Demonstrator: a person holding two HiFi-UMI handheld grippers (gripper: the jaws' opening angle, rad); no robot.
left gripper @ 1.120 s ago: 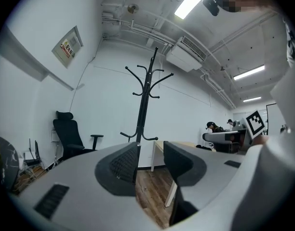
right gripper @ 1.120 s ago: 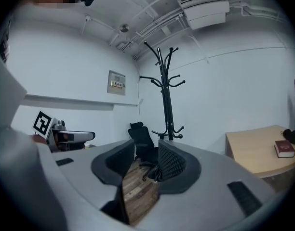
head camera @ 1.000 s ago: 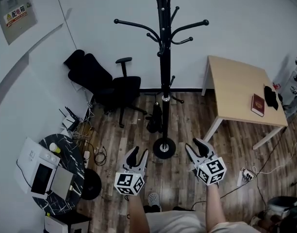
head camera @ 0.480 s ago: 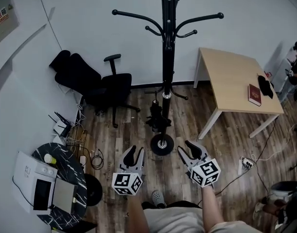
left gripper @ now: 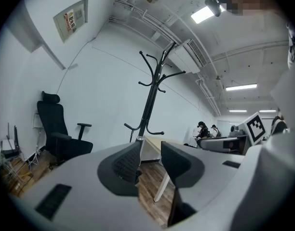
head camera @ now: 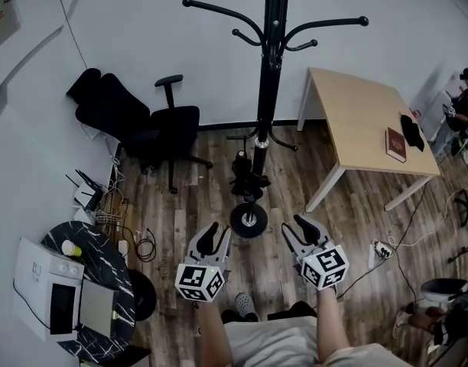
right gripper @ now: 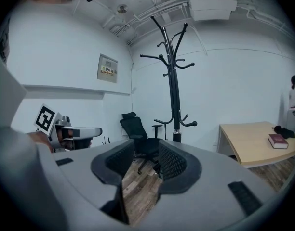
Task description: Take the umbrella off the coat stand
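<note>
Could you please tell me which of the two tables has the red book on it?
The light wooden rectangular table on the person's right; the red book lies on it. The round black table holds a white appliance.

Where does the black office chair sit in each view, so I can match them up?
Head view: office chair, left of centre, by the wall.
Left gripper view: office chair, far left.
Right gripper view: office chair, near centre.
Shared landmark: coat stand, right of the chair in every view.
</note>
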